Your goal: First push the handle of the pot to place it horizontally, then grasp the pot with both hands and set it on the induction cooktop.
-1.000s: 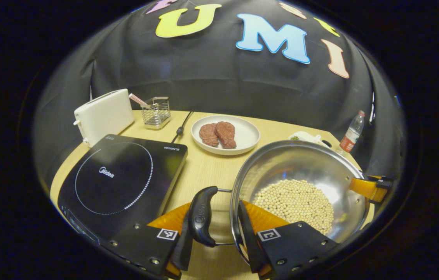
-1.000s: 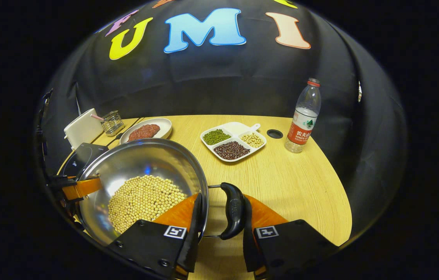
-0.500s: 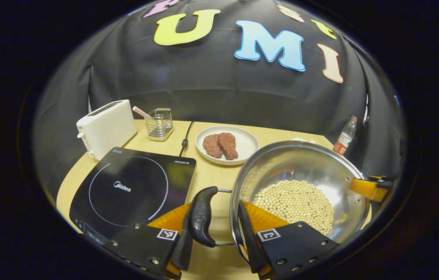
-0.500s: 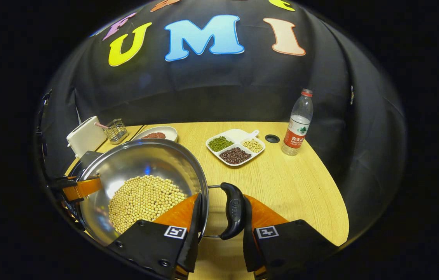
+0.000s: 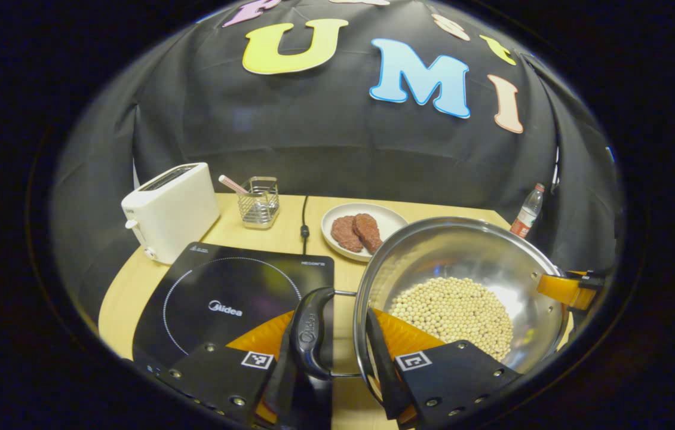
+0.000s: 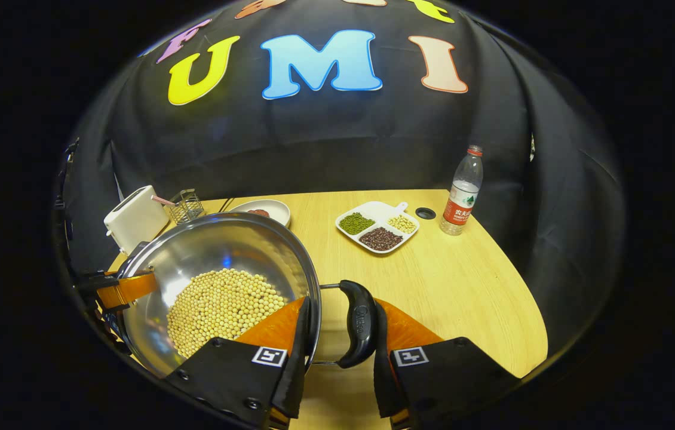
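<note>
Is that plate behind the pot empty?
No, the white plate behind the pot holds two pieces of reddish meat in the left gripper view.

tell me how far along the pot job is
Done: both handles are gripped, the left gripper on one handle, the right gripper on the other. In hand: the pot of beans is held beside the cooktop, apparently lifted. Left: carry it over and set it on the ring.
</note>
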`<state>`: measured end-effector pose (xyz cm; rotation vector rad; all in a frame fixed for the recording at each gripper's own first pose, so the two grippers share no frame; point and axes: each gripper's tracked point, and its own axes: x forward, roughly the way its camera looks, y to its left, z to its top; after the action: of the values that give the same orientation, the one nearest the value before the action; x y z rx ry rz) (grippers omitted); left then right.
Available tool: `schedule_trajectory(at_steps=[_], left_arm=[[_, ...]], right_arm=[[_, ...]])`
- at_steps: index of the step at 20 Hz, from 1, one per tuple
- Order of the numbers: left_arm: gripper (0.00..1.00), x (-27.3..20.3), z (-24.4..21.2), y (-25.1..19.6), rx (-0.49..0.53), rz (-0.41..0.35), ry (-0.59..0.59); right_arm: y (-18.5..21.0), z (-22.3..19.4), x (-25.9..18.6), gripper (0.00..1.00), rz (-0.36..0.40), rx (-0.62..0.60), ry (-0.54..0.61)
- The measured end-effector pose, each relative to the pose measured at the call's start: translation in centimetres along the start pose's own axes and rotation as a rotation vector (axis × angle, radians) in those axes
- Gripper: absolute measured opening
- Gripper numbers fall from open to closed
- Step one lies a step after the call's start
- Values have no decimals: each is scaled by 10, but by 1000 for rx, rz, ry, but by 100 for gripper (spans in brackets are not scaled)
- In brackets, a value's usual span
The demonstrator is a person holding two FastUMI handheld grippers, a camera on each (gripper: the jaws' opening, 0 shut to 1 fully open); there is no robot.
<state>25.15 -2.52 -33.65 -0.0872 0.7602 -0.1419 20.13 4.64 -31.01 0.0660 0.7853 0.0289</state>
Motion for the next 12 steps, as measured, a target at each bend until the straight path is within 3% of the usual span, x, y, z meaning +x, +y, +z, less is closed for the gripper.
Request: schedule_trajectory(at_steps=[5, 12], left_arm=[[59, -5, 8, 41, -2, 3, -9], [59, -5, 12, 94, 1, 15, -16]], right_arm=[[41, 0, -2, 47, 4, 5, -8], [90, -2, 2, 50, 13, 17, -3]])
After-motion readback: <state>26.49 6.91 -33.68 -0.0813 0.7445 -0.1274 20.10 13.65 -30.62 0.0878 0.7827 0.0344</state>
